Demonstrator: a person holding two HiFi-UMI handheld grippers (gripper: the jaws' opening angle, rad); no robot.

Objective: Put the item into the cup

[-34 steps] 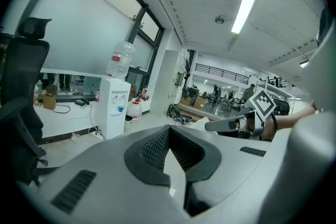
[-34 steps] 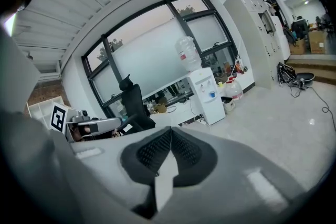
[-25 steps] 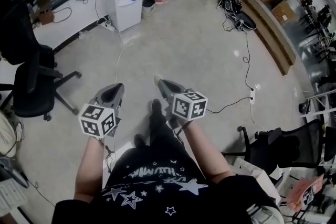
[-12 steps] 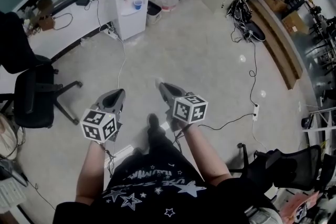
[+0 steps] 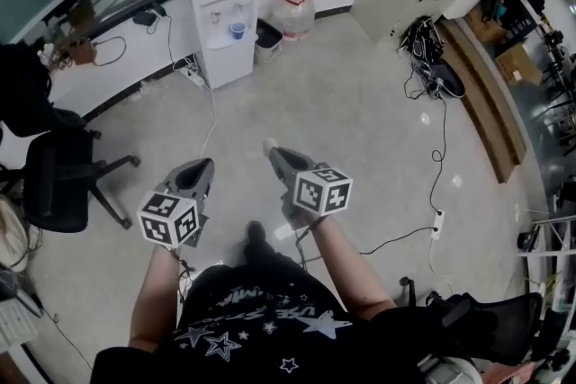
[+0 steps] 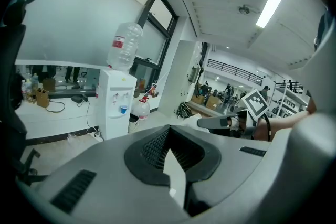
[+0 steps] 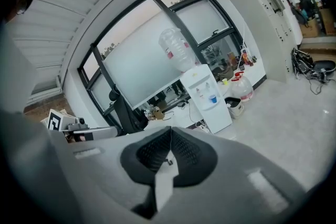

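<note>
I hold both grippers out in front of my body, over a bare grey floor. My left gripper [image 5: 203, 165] is shut, its jaws pressed together with nothing between them [image 6: 168, 129]. My right gripper [image 5: 269, 147] is shut and empty too [image 7: 169, 129]. Ahead stands a white water dispenser [image 5: 219, 13] with a bottle on top. A small blue cup [image 5: 237, 30] sits in its tap niche; both gripper views also show the cup [image 6: 123, 109] [image 7: 213, 98]. No loose item shows in any view.
A black office chair [image 5: 54, 184] stands at the left by a white desk [image 5: 108, 40]. A water jug [image 5: 295, 12] and a bin sit right of the dispenser. Cables [image 5: 432, 67] and a power strip [image 5: 438, 223] lie on the floor at the right, near a wooden platform [image 5: 481, 90].
The head view has advanced toward the water dispenser, and the chairs have slid back and out of frame. Both grippers stay shut, held the same way in front of my body.
</note>
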